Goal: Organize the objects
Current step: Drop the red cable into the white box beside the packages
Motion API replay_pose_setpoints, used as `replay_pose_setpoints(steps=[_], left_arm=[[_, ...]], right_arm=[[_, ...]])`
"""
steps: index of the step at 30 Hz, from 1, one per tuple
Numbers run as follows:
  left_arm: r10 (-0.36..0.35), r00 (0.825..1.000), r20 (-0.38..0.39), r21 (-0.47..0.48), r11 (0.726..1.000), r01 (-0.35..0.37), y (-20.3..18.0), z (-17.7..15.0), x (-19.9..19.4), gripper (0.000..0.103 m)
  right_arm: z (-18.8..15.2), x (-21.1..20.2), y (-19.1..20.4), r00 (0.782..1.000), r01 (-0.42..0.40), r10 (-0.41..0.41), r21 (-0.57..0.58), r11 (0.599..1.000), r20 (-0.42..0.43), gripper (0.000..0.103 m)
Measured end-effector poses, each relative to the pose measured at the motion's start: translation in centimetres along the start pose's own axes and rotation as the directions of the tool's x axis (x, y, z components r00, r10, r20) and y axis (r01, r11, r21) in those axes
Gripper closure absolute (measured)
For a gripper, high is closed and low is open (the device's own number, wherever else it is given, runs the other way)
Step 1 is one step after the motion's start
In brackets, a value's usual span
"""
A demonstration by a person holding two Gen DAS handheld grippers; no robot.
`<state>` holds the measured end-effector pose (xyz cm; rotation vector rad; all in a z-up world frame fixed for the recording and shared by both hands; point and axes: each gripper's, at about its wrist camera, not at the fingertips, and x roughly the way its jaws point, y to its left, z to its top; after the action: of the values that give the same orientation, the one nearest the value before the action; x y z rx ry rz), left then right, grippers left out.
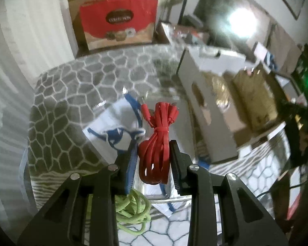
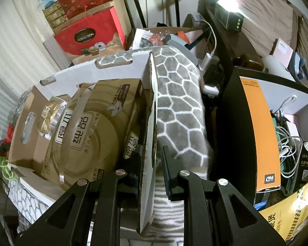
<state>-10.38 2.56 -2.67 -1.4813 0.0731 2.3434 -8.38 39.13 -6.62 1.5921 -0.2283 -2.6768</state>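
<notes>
A bundled red flat cable (image 1: 157, 127) sits upright between the fingers of my left gripper (image 1: 154, 157), and both pads press its sides. Behind it a blue cable (image 1: 133, 104) lies on a clear plastic bag (image 1: 113, 119). A coil of lime-green cord (image 1: 133, 211) lies below the left finger. In the right wrist view, my right gripper (image 2: 152, 170) is shut on the side wall (image 2: 149, 123) of a white cardboard box. Its left finger is hidden behind that wall. Gold-brown packages (image 2: 92, 123) fill the box.
A grey blanket with a white cell pattern (image 2: 178, 102) covers the surface under everything. The white box (image 1: 199, 102) stands to the right of the cables. A black box with an orange side (image 2: 258, 133) holds tangled white cables at the right. Red gift boxes (image 2: 88, 34) are stacked behind.
</notes>
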Motion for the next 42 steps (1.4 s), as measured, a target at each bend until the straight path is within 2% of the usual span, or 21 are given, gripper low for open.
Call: replay_pose_setpoints(steps=[4, 9, 15, 19, 25, 28, 30, 32, 35, 41, 42], left_arm=[[-0.070, 0.997, 0.044, -0.036, 0.997, 0.071, -0.4, 1.3, -1.8, 0.075], [-0.114, 0.992, 0.055, -0.002, 0.993, 0.114, -3.0, 2.3, -2.0, 0.075], [-0.157, 0.987, 0.018, 0.063, 0.986, 0.156, -7.9, 3.5, -0.7, 0.075], [-0.186, 0.981, -0.047, 0.087, 0.978, 0.190, -10.6, 4.1, 1.7, 0.075], [-0.171, 0.980, -0.102, 0.102, 0.978, 0.181, -12.4, 3.8, 4.2, 0.074], [-0.178, 0.980, -0.090, 0.093, 0.978, 0.186, -12.2, 3.9, 4.0, 0.068], [-0.165, 0.984, -0.073, 0.090, 0.981, 0.172, -11.7, 3.9, 3.2, 0.057], [-0.150, 0.988, -0.048, 0.089, 0.984, 0.154, -10.9, 3.9, 2.2, 0.056], [-0.127, 0.992, -0.001, 0.076, 0.989, 0.126, -9.0, 3.7, 0.2, 0.043], [-0.030, 0.999, 0.039, 0.036, 0.999, 0.029, -4.3, 2.6, -2.8, 0.043], [-0.009, 0.999, 0.041, 0.033, 0.999, 0.008, -3.5, 2.2, -3.1, 0.037]], right_arm=[[0.0, 0.0, -0.1, 1.000, -0.001, 0.001, 0.002, 1.000, 0.003, 0.084], [0.0, 0.0, -0.2, 1.000, -0.004, 0.004, 0.005, 1.000, 0.002, 0.084], [0.1, 0.0, -0.1, 1.000, -0.003, 0.003, 0.001, 1.000, -0.001, 0.084], [0.1, 0.1, -0.1, 1.000, -0.005, 0.005, 0.003, 1.000, -0.001, 0.084], [0.1, 0.1, -0.1, 1.000, -0.005, 0.005, 0.001, 1.000, -0.001, 0.084], [0.1, 0.1, -0.1, 1.000, -0.006, 0.006, 0.005, 1.000, 0.000, 0.084], [0.1, 0.1, 0.1, 1.000, -0.009, 0.009, 0.009, 1.000, 0.000, 0.084], [0.1, 0.1, 0.3, 1.000, -0.011, 0.011, 0.008, 1.000, 0.002, 0.084], [0.1, 0.1, 0.3, 1.000, -0.013, 0.013, 0.011, 1.000, -0.001, 0.084], [0.1, 0.1, 0.2, 1.000, -0.015, 0.015, 0.012, 1.000, -0.001, 0.084], [0.1, 0.1, 0.3, 1.000, -0.016, 0.016, 0.013, 1.000, -0.001, 0.084]])
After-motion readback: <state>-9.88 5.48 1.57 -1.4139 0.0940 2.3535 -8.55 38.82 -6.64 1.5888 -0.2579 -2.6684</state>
